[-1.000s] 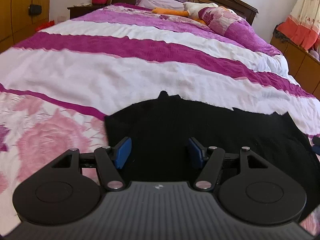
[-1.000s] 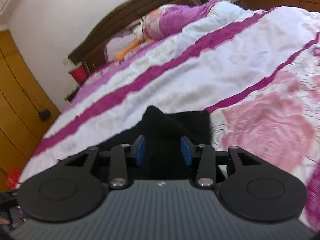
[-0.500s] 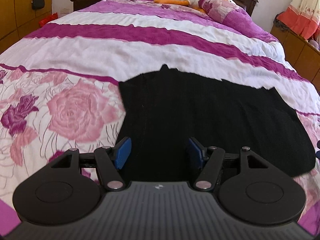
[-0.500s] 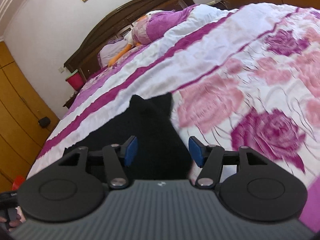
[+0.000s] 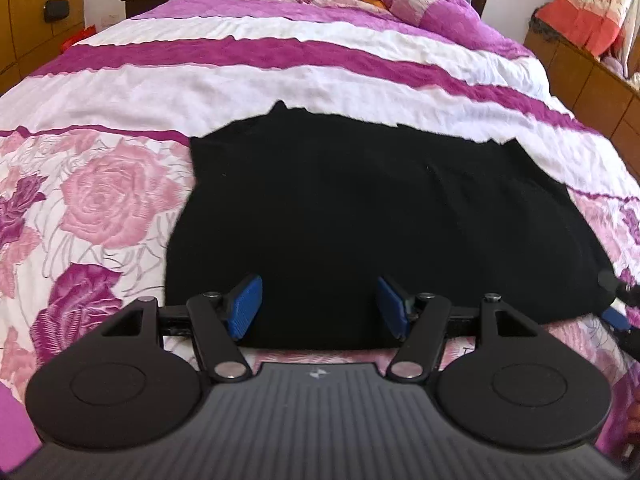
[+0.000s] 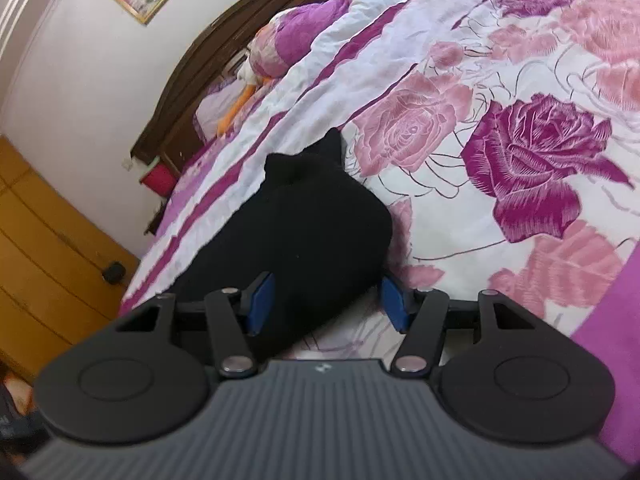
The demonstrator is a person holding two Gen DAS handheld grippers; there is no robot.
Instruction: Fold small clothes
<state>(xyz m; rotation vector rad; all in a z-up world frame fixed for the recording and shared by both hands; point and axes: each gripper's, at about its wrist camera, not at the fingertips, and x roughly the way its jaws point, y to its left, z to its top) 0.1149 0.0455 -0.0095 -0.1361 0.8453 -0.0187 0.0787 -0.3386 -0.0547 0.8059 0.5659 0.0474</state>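
Black knit garment (image 5: pixel 380 220) lies flat on the rose-print bedspread (image 5: pixel 100 200), left gripper (image 5: pixel 320 306) and right gripper (image 6: pixel 326 300) both released, right jaws just widened.

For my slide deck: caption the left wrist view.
Open left gripper over a black garment spread flat on a floral bedspread.

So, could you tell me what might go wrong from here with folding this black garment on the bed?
1. Both the left gripper and the right gripper are open over the black garment; closing too deep could pinch the floral bedspread along with it.
2. The garment's edges are hard to read against its uniform black, so a grip may miss the near hem.
3. Uneven grips could skew the fold.
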